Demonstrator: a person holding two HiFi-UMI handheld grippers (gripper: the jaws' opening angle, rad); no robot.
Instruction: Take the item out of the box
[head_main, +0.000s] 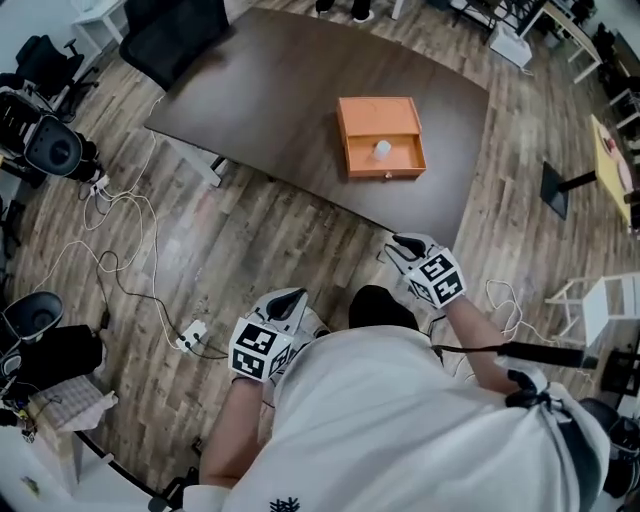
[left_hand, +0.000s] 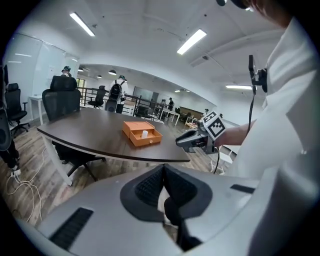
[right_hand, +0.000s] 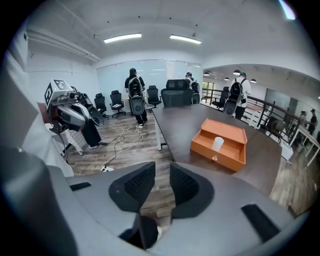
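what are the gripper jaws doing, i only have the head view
Observer: Left gripper is shut, with nothing in it.
Operator: and the right one
Observer: Right gripper has its jaws a little apart and empty; the floor shows through the gap.
Operator: is the item lying down in the box
Observer: No, the white item stands upright in the open box.
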